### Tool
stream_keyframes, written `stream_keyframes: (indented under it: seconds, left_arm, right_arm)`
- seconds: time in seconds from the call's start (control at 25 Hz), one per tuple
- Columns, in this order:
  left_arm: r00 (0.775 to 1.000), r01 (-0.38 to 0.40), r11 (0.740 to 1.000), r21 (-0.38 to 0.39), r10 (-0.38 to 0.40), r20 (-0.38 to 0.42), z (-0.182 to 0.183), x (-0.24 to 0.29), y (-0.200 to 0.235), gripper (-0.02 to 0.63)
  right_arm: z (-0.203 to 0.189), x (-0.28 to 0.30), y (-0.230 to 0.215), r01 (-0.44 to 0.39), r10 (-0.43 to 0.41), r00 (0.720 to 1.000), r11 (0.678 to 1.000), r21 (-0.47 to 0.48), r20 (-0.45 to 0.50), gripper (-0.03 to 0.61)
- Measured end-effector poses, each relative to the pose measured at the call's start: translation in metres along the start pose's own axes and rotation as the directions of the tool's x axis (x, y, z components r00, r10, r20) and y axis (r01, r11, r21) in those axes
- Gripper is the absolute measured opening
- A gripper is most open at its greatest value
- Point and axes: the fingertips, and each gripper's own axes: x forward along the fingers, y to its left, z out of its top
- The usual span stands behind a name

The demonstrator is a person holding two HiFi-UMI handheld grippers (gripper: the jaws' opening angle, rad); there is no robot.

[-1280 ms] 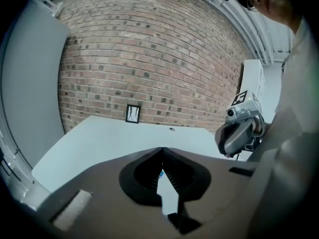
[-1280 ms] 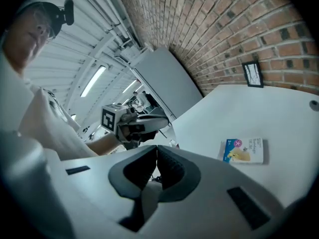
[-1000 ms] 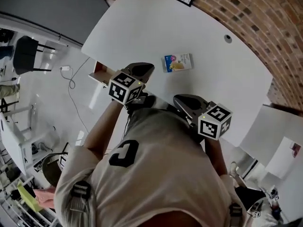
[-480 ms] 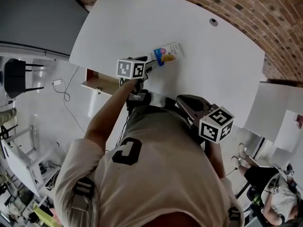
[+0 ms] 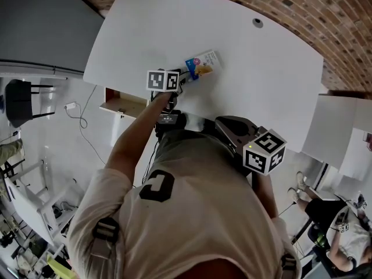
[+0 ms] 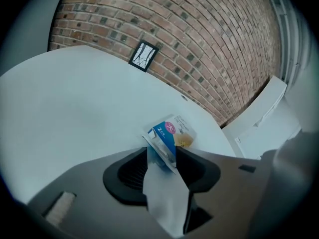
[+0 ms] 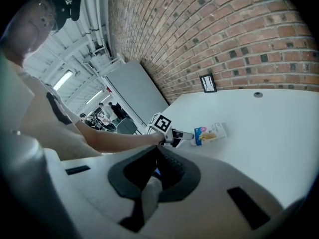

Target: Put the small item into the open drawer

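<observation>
Head view | table point(image 5: 261, 80) 1 | packet point(image 5: 203, 65) 1 | drawer point(image 5: 121, 104) 1, seemingly open

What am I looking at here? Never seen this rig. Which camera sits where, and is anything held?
There is no robot here. A person holds a hand-operated gripper in each hand, each with a marker cube on it. The head view comes from a camera on the person's head and looks steeply down. The other two views come from a camera riding on each gripper, looking along its fingers. On the white table lies one small packet. An open drawer sticks out at the table's edge. The left gripper is at the packet. Its fingers have just opened wide and begun closing, with the packet's near end between them, not yet clamped. The right gripper waits near the person's body, fingers together, holding nothing.
</observation>
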Motion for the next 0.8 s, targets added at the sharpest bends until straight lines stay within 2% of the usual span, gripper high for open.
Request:
stream_keyframes:
  seconds: [0.12,0.2,0.32,0.6,0.8]
  left_arm:
    - [1.0,-0.018,1.0,-0.001,0.018,-0.012,-0.001,0.006,0.004,0.161]
    - [1.0,-0.029,1.0,-0.01,0.029,-0.011,-0.001,0.008,0.008,0.117]
    - [0.999,-0.038,0.999,-0.003,0.038,-0.01,0.0,0.008,0.011,0.087]
    - [0.998,-0.053,0.998,0.034,0.053,-0.02,0.001,0.011,0.009,0.066]
    - [0.999,-0.04,0.999,0.029,0.04,-0.027,0.002,0.01,0.011,0.047]
  right_arm:
    - [0.0,-0.001,-0.001,0.003,-0.003,1.0,1.0,-0.002,-0.004,0.005]
    - [0.0,-0.003,-0.003,0.007,-0.007,1.0,1.0,-0.003,-0.007,0.005]
    - [0.002,-0.004,-0.005,0.011,-0.011,1.0,1.0,-0.003,-0.009,0.005]
    - [0.005,-0.003,-0.007,-0.001,0.0,1.0,1.0,-0.012,-0.021,0.005]
    - [0.007,0.001,-0.007,-0.003,0.003,1.0,1.0,-0.015,-0.027,0.005]
